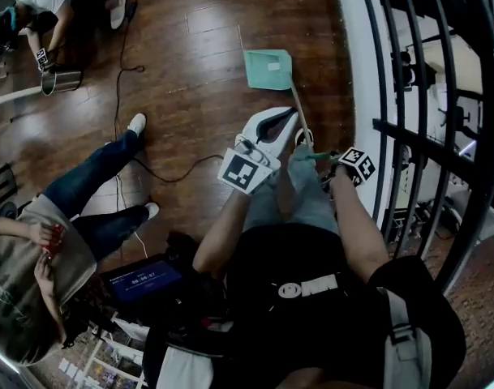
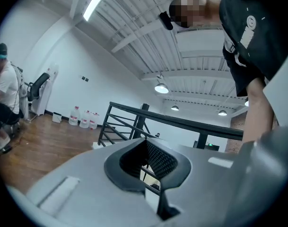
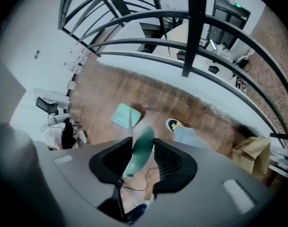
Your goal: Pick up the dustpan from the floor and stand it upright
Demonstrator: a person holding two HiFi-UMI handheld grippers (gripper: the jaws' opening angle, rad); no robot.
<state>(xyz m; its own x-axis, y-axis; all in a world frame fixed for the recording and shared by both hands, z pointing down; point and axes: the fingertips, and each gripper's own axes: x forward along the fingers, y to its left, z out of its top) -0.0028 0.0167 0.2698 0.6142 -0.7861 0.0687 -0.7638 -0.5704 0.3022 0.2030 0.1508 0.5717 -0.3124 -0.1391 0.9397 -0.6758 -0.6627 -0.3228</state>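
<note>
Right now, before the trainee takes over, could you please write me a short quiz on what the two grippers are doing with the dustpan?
1. True or false: the left gripper has the dustpan between its fingers.
2. Which part of the dustpan sits between the right gripper's fingers? A. its teal pan. B. its green handle end. C. its bare wooden stick.
3. What black structure curves past the dustpan's right side in the head view?

Key
1. False: nothing stands between those fingers.
2. B.
3. A metal railing.
</note>
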